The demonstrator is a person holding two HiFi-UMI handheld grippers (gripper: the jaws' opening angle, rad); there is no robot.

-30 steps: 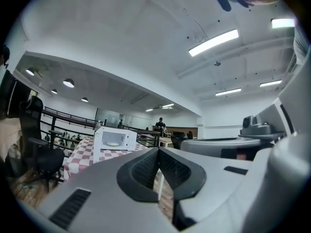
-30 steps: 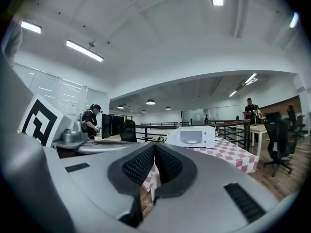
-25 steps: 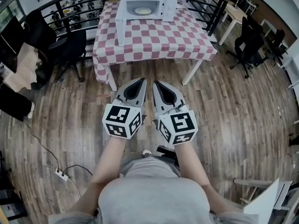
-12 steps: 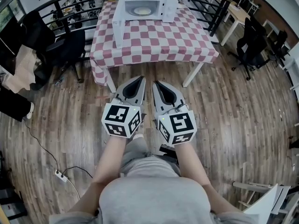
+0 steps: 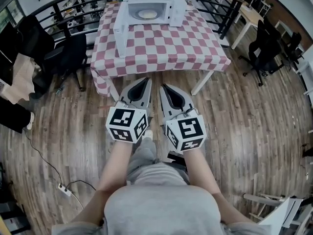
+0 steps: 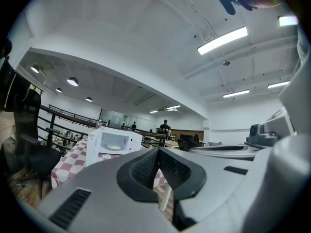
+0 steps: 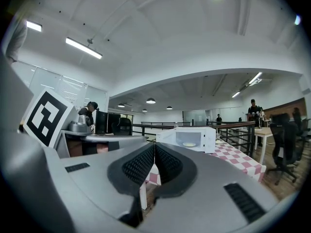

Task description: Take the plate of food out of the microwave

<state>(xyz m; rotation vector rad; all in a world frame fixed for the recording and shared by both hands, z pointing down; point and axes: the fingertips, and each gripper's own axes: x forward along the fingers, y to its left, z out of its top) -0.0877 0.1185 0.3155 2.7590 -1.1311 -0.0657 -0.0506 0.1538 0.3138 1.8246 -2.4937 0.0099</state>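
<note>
A white microwave (image 5: 151,7) stands at the far end of a table with a red and white checked cloth (image 5: 161,43). Its door (image 5: 120,33) hangs open to the left, and a plate of yellowish food (image 5: 147,14) lies inside. The microwave (image 6: 112,142) also shows in the left gripper view, and the microwave (image 7: 190,139) in the right gripper view. My left gripper (image 5: 145,82) and right gripper (image 5: 164,88) are held side by side over the wooden floor, short of the table's near edge. Both are shut with nothing in them.
Black office chairs stand left of the table (image 5: 63,53) and at the right (image 5: 266,53). A black railing (image 5: 73,13) runs behind the table. A power strip and cable (image 5: 63,190) lie on the floor at the left. A person stands in the distance (image 6: 165,126).
The table and microwave have come nearer in the head view as the person walks toward them. Both grippers stay shut and side by side.
</note>
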